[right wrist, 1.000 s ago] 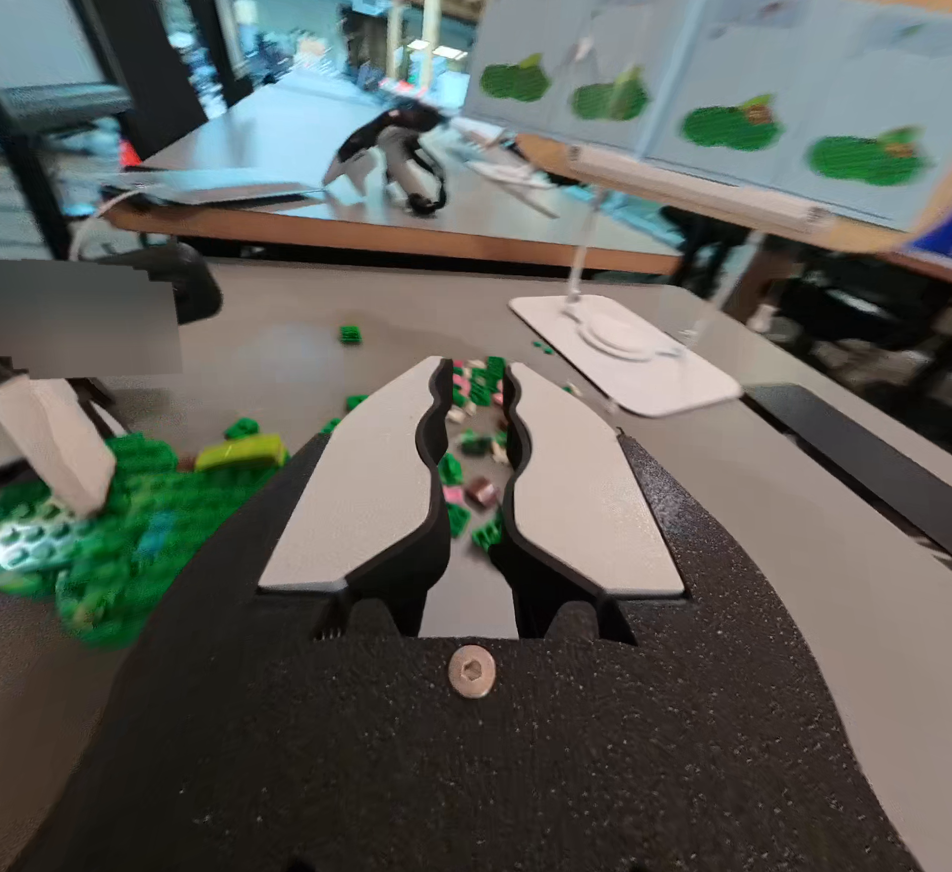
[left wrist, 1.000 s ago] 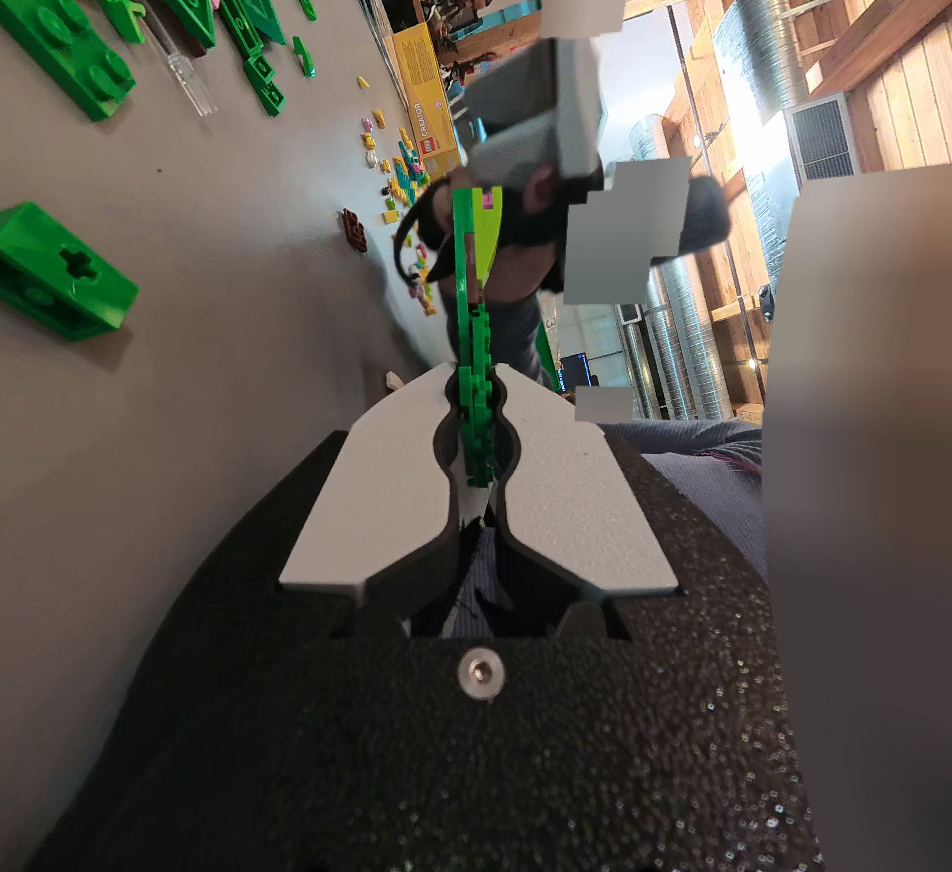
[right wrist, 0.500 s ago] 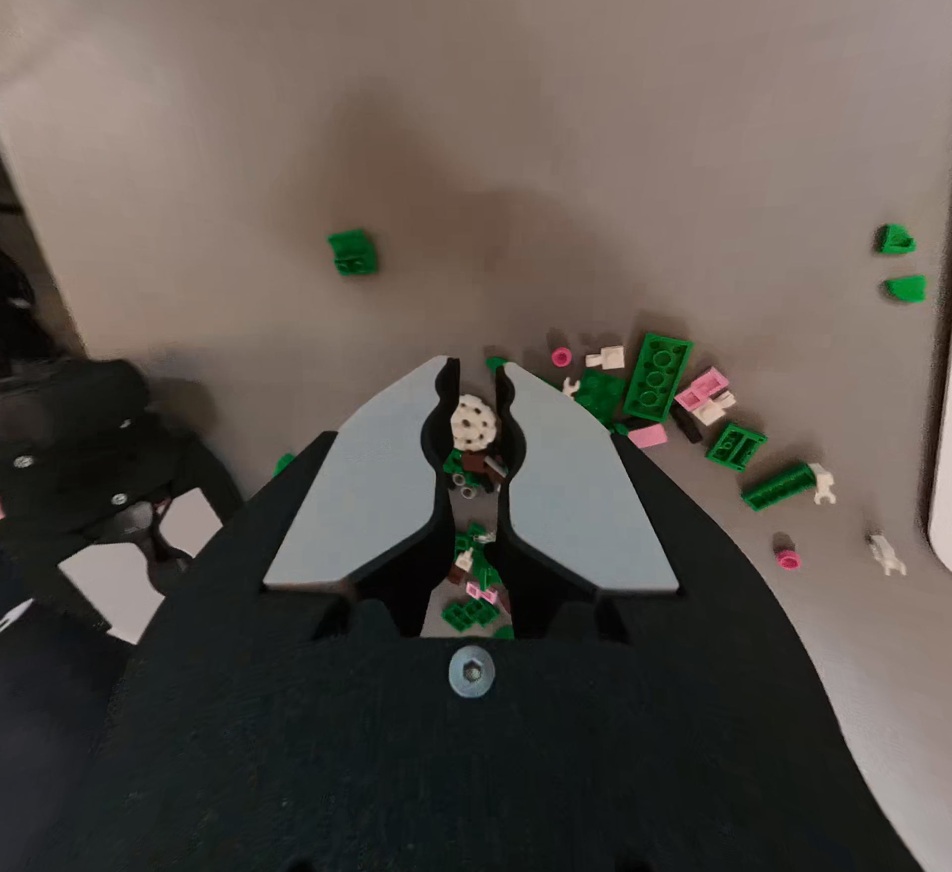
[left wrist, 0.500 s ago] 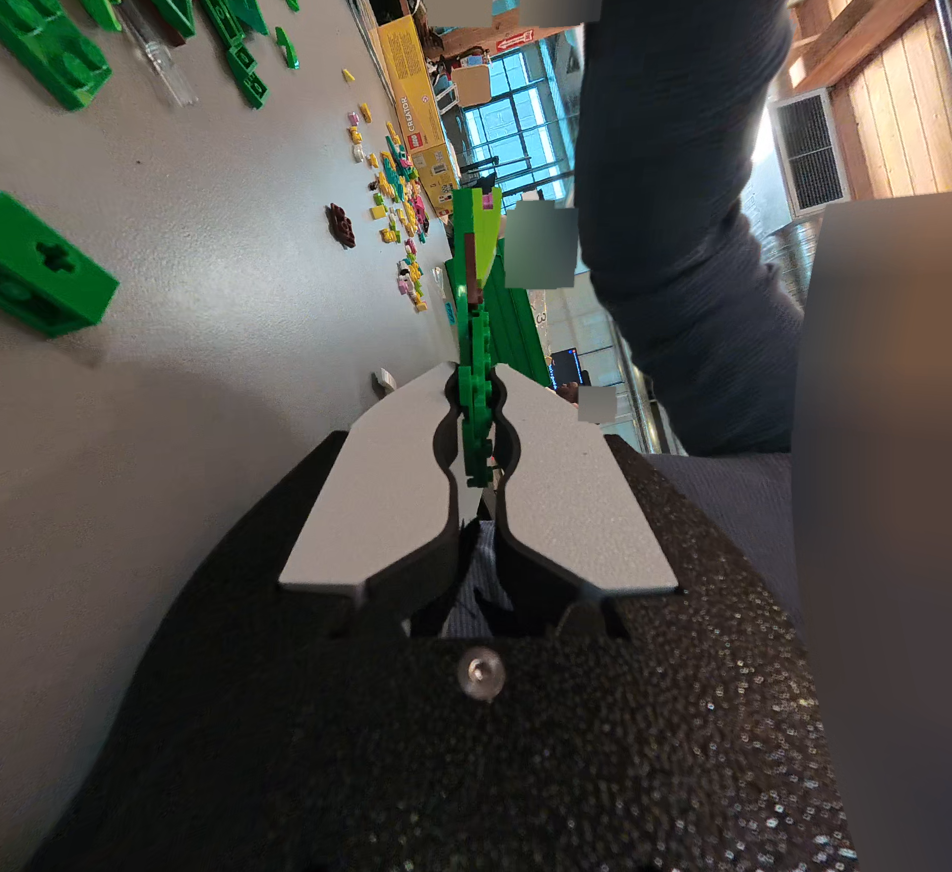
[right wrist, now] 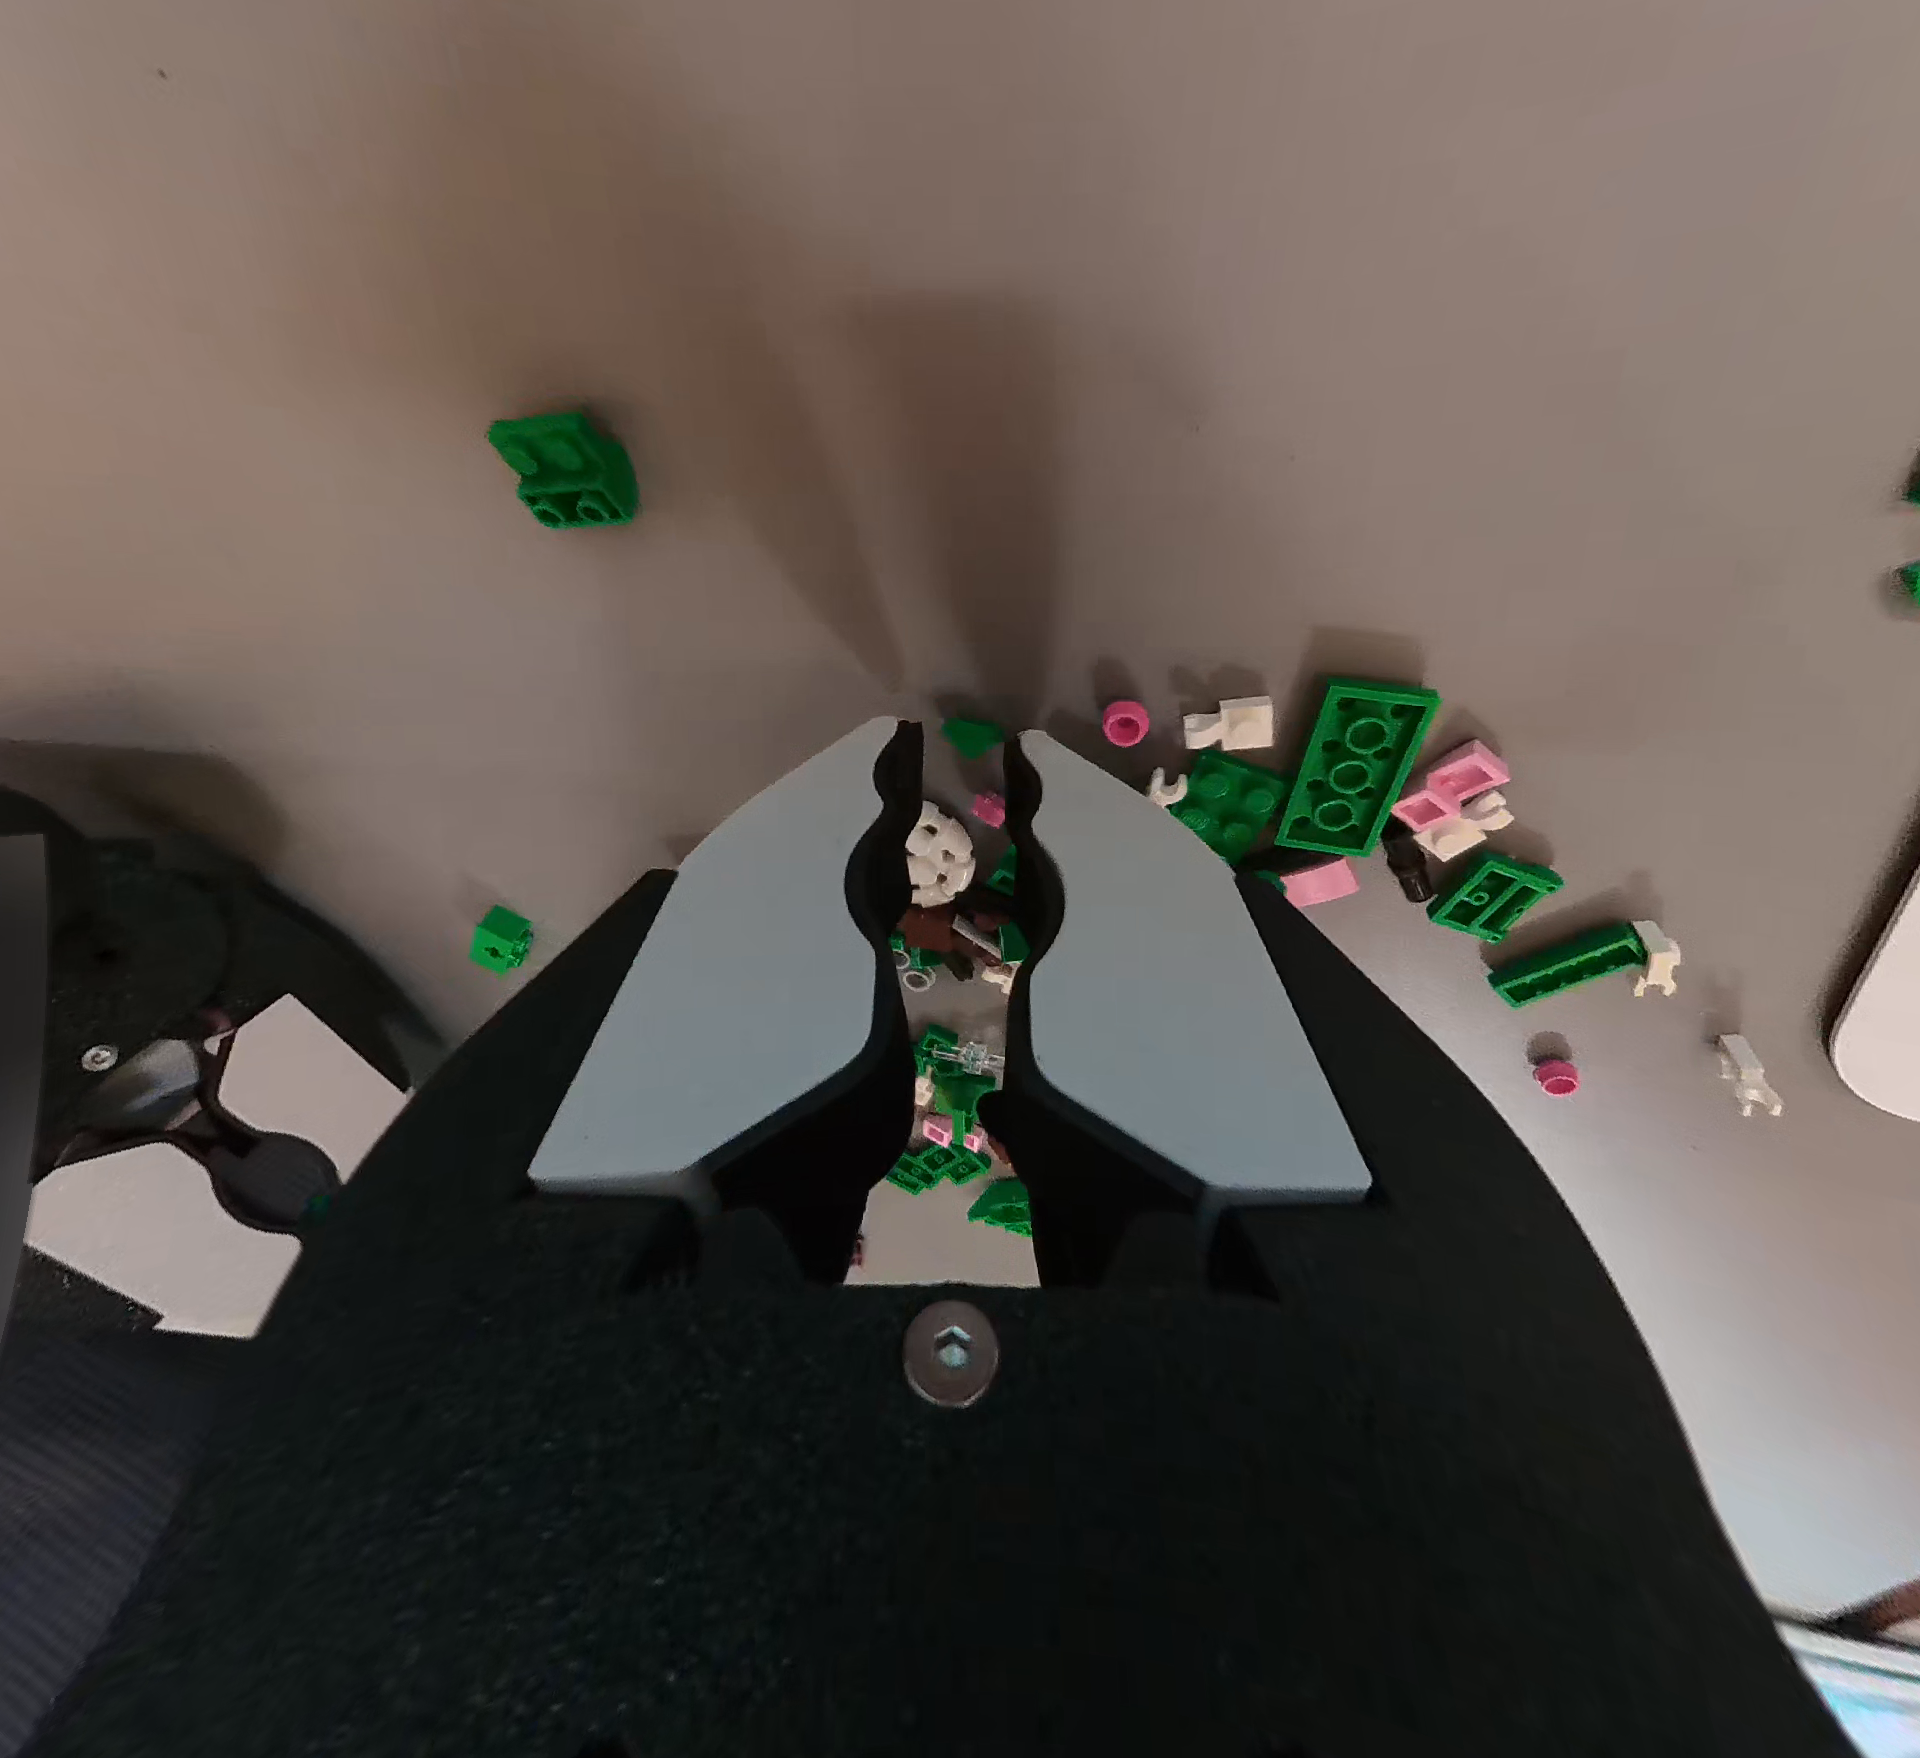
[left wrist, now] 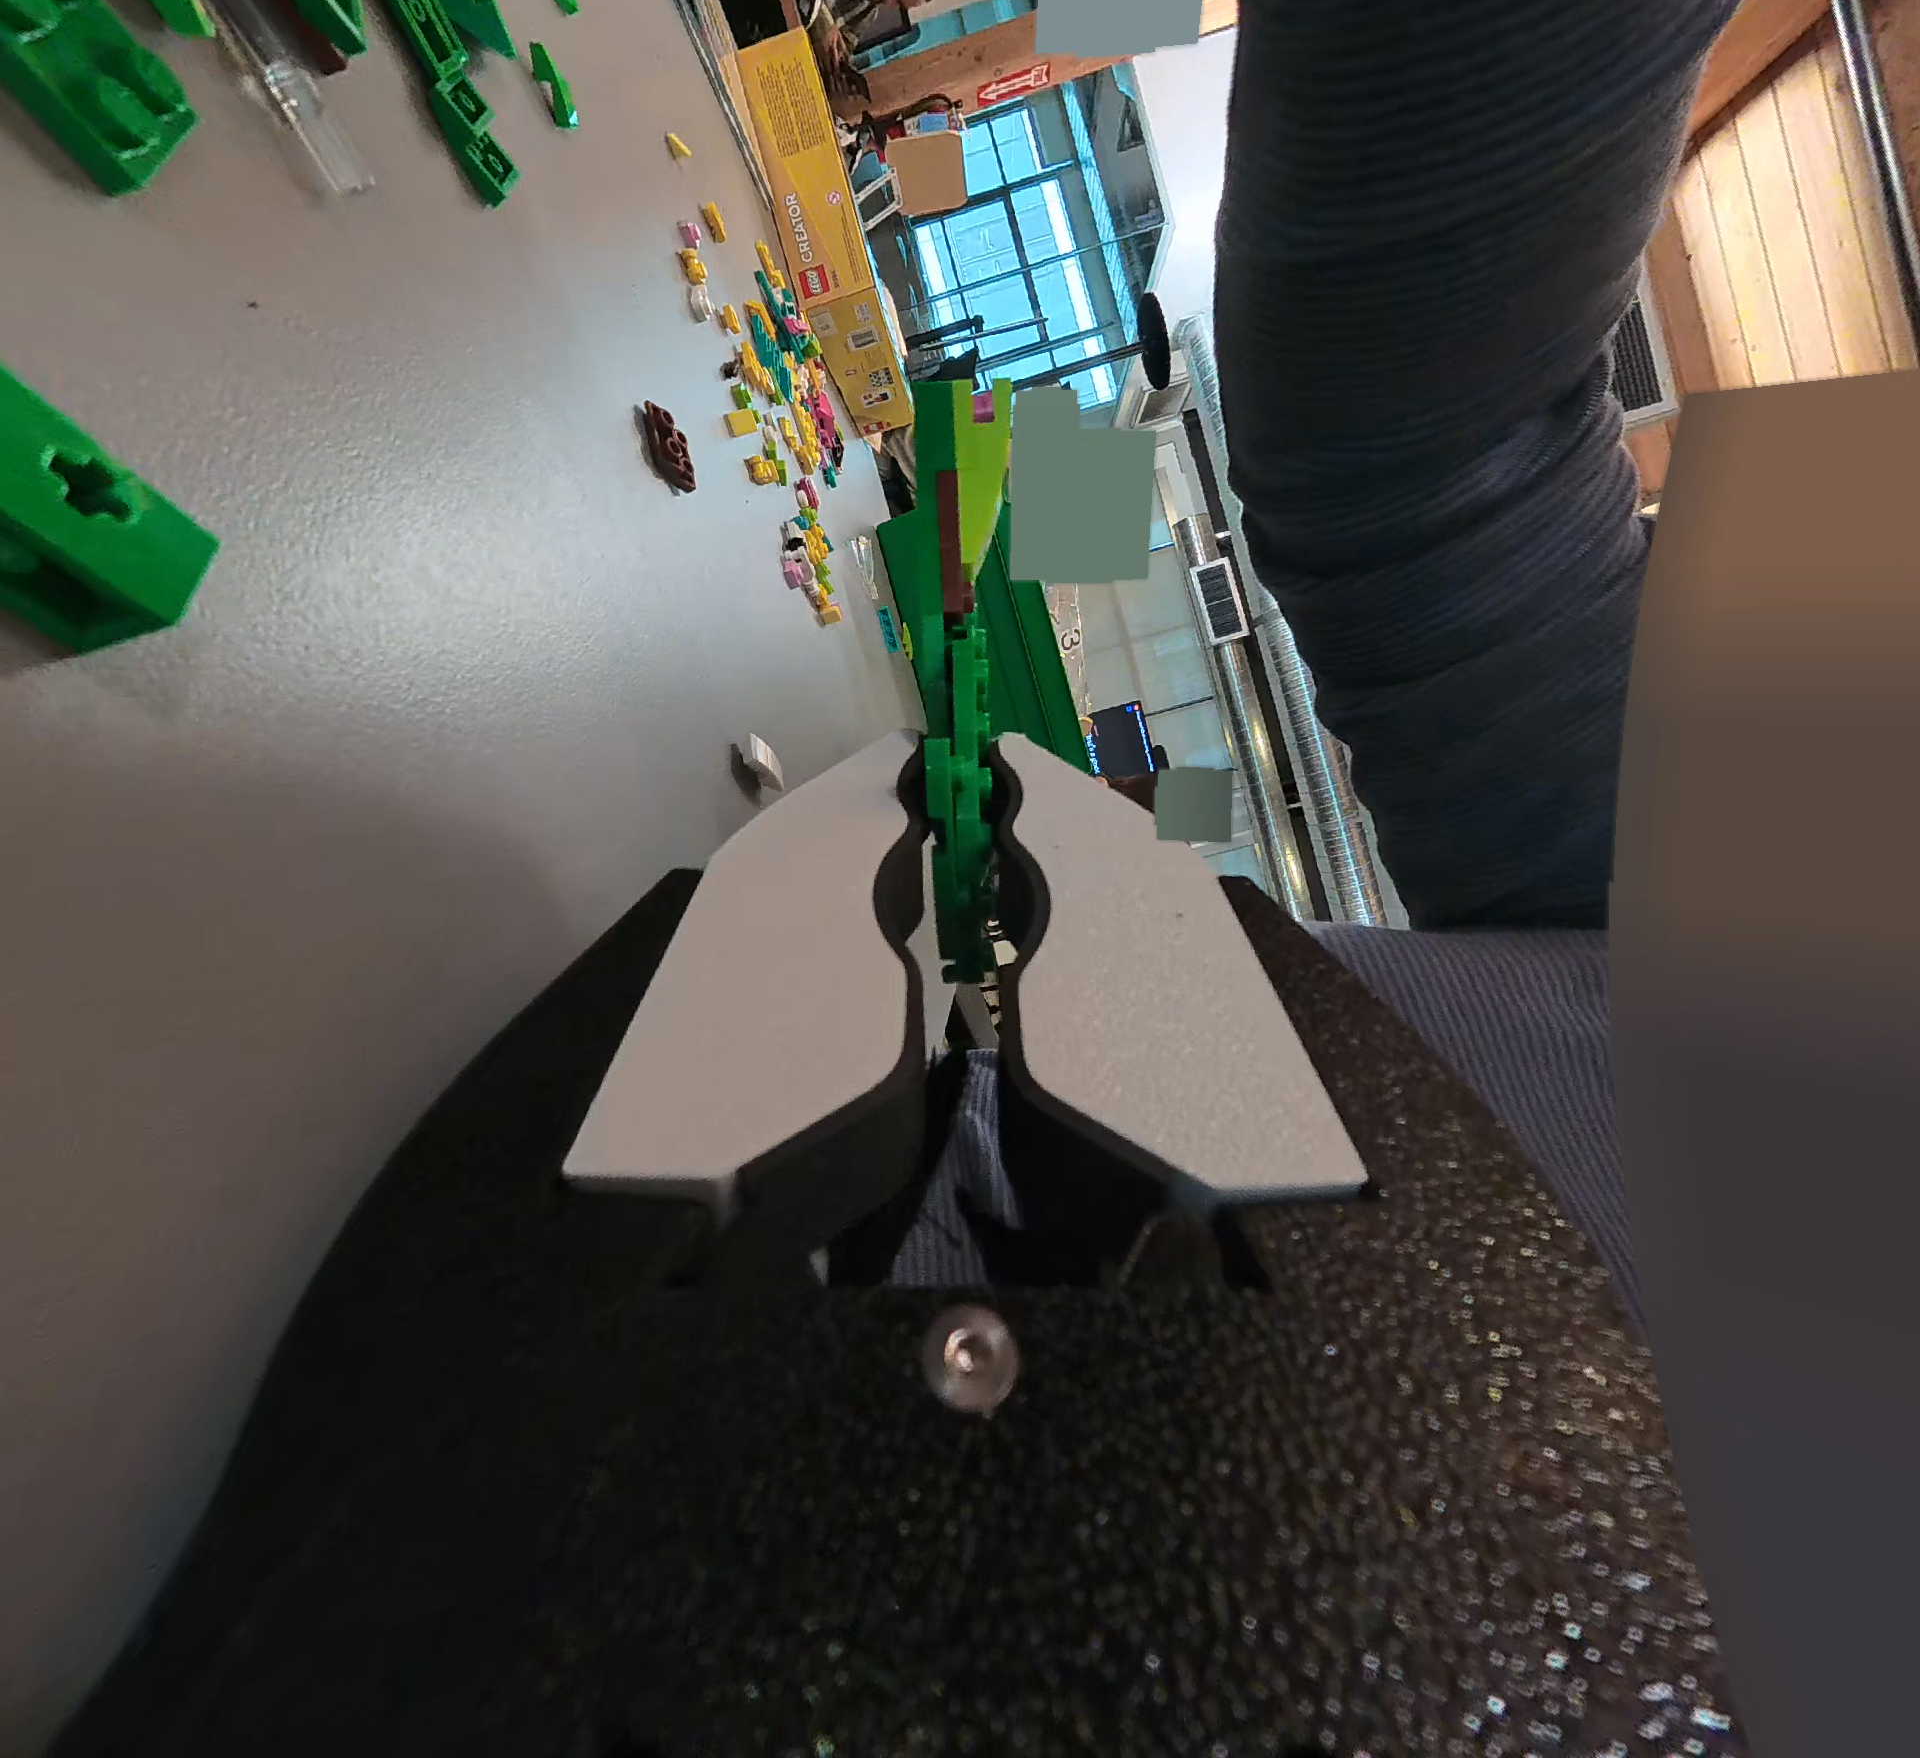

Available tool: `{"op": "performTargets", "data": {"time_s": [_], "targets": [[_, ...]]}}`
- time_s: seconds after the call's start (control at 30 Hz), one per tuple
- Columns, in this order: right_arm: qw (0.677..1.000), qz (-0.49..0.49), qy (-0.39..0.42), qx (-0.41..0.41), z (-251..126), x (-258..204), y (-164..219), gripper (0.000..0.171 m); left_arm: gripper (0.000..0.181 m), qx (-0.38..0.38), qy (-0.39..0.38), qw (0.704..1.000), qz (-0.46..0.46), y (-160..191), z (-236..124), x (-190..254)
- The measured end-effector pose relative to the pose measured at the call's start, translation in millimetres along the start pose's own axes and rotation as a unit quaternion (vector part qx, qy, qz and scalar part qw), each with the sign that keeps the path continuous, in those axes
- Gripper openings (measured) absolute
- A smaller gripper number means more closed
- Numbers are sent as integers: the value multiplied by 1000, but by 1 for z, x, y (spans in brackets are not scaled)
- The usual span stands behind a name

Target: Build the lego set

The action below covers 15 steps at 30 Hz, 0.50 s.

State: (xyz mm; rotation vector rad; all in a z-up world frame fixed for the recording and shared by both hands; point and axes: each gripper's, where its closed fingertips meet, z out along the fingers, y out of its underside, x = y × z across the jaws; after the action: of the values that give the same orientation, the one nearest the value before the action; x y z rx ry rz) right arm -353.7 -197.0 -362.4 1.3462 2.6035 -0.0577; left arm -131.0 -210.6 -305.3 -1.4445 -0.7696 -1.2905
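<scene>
The left gripper point(left wrist: 961, 773) stays clamped on the edge of the green lego assembly point(left wrist: 961, 648), which stands edge-on at the centre of the left wrist view, with lime and brown plates higher up. This grip is unchanged over the last second; only a person's dark sleeve point(left wrist: 1455, 358) has come into the right half of that frame.

The change is on the other side. A second ago the right gripper point(right wrist: 961, 752) looked out level across the table point(right wrist: 935, 150); now it points straight down at it, jaws a narrow gap apart and holding nothing. Between them lies a heap of small loose pieces, a white round piece point(right wrist: 938, 861) topmost, brown and green bits below. A long green plate point(right wrist: 1356, 768) and pink pieces point(right wrist: 1449, 783) lie to the right of centre, and a single green brick point(right wrist: 566, 470) sits at upper left.

This reads as a pick of the next piece, probably from the heap, while the assembly waits in the left gripper. The pieces are crowded, so taking one alone looks delicate.
</scene>
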Motion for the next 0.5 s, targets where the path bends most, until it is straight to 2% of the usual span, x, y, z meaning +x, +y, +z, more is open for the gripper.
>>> {"op": "performTargets", "data": {"time_s": [0.43, 0.5], "targets": [[1000, -23, 14, 11, 1, 2, 0, 8, 8, 1, -6, 1000, 0, 0, 0, -1], [999, -30, 11, 19, 0, 0, 2, 2, 8, -2, -14, 1000, -2, 1, 0, -3]]}}
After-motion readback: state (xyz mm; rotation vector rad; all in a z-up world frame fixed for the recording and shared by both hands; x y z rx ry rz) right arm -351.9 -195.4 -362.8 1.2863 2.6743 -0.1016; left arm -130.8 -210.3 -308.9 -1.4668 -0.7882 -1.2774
